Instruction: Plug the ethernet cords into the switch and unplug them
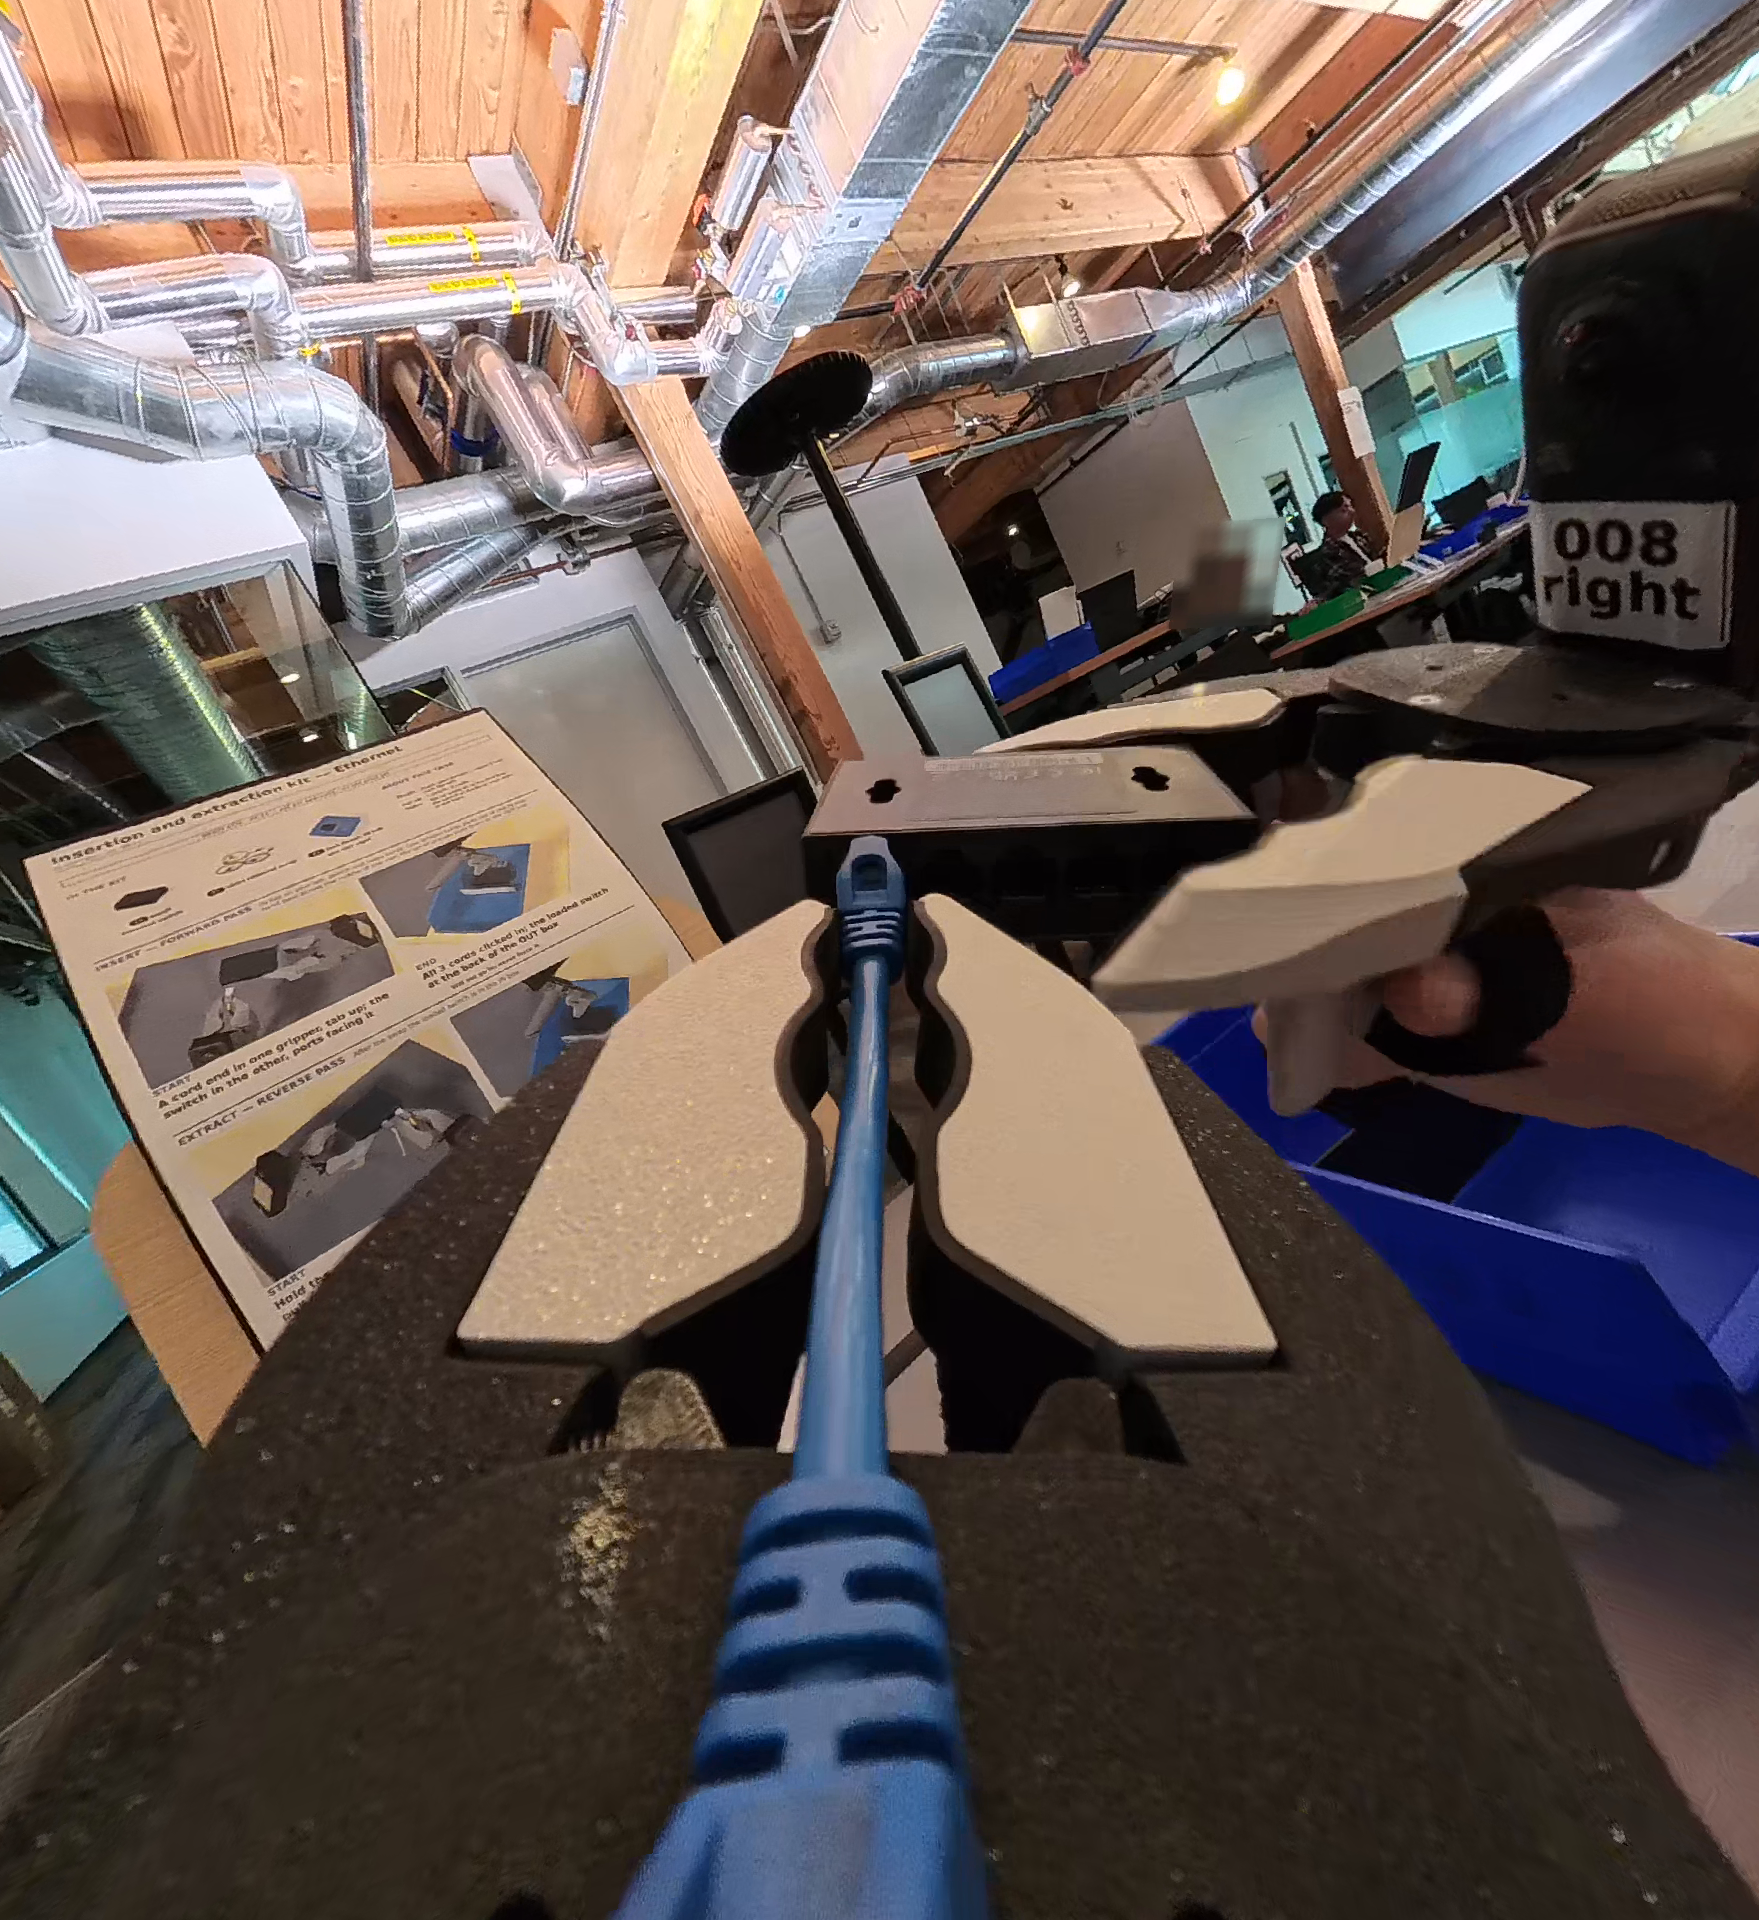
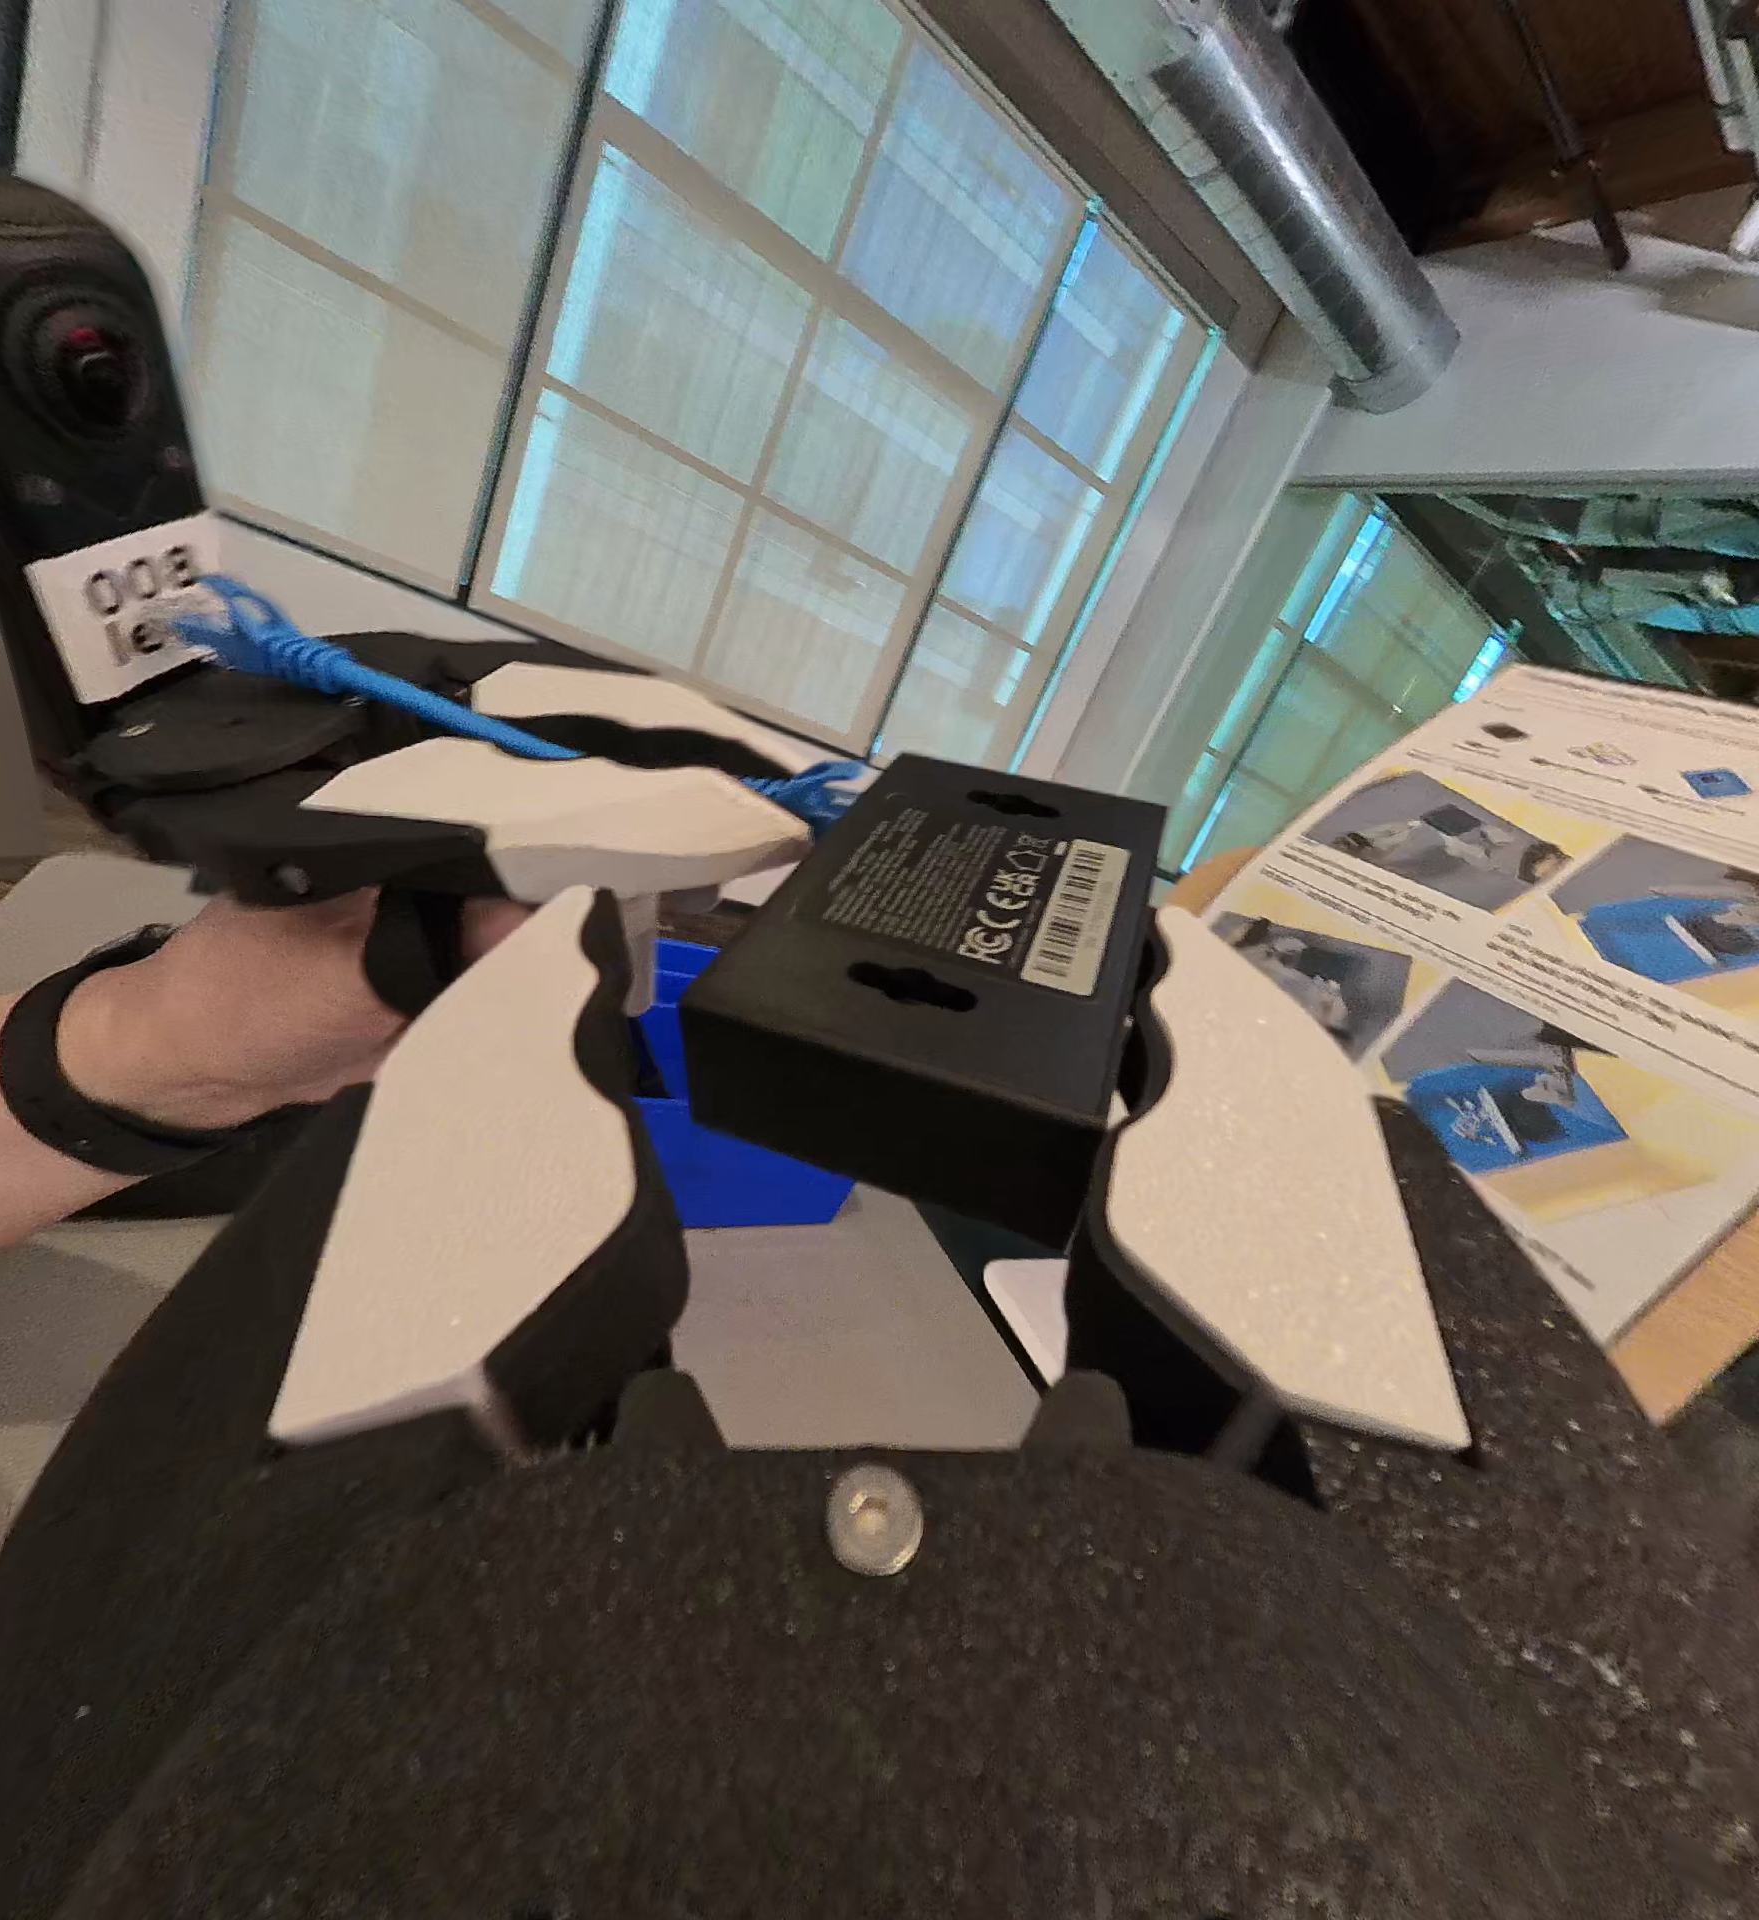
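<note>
My left gripper (image 1: 870, 935) pinched the blue cord (image 1: 859, 1049), plug pointing straight ahead at the ports of the switch (image 2: 932, 971), which my right gripper (image 2: 875, 997) clamped.

There is one black switch (image 2: 916, 987) and one blue cord (image 1: 859, 1091), and the cord has two blue plugs, one at 12 o'clock by the switch and one at 6 o'clock close to the camera. There are two grippers, the left gripper (image 1: 870, 914) and the right gripper (image 2: 870, 966), and each has two white fingers (image 1: 667, 1143). There is one blue bin (image 1: 1540, 1247) at 3 o'clock, one picture sheet (image 1: 335, 987) at 9 o'clock, and two hands (image 1: 1581, 1029).
</note>
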Available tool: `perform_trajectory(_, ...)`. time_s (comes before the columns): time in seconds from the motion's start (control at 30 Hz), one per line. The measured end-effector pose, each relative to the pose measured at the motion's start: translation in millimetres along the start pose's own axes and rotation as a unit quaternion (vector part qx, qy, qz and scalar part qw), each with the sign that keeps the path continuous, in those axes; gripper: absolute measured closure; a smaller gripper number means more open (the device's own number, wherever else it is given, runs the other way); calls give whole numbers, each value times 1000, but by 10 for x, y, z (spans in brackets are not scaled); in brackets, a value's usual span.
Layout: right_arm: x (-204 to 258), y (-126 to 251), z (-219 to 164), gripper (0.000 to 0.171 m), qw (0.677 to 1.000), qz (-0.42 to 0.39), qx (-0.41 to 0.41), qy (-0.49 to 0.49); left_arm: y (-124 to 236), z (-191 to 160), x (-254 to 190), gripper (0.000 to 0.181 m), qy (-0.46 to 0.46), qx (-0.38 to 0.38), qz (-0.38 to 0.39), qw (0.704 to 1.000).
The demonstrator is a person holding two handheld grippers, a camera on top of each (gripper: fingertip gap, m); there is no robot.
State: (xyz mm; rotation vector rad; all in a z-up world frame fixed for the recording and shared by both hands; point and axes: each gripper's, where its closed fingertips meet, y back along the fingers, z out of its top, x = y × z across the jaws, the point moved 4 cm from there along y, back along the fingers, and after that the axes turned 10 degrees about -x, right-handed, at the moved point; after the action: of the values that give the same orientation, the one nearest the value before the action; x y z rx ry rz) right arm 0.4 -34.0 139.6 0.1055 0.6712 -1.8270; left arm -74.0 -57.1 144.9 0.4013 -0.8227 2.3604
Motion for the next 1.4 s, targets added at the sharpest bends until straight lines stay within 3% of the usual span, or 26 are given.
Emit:
perform_trajectory(0.17, -50, 25, 49, 93, 999, -20, 23, 39, -15, 46, -31, 170, -12, -4, 5, 1000)
perform_trajectory(0.7, -43, -30, 34, 93, 998, -50, 16, 36, -9, 32, 6, 170, 29, 13, 14, 999)
perform_trajectory(1.2, -70, 54, 84, 94, 998, -23, 38, 41, -29, 38, -85, 170, -19, -8, 0, 1000)
perform_trajectory(1.4, -91, 62, 20, 94, 998, -21, 62, 21, -29, -37, -71, 169, -3, 18, -11, 1000)
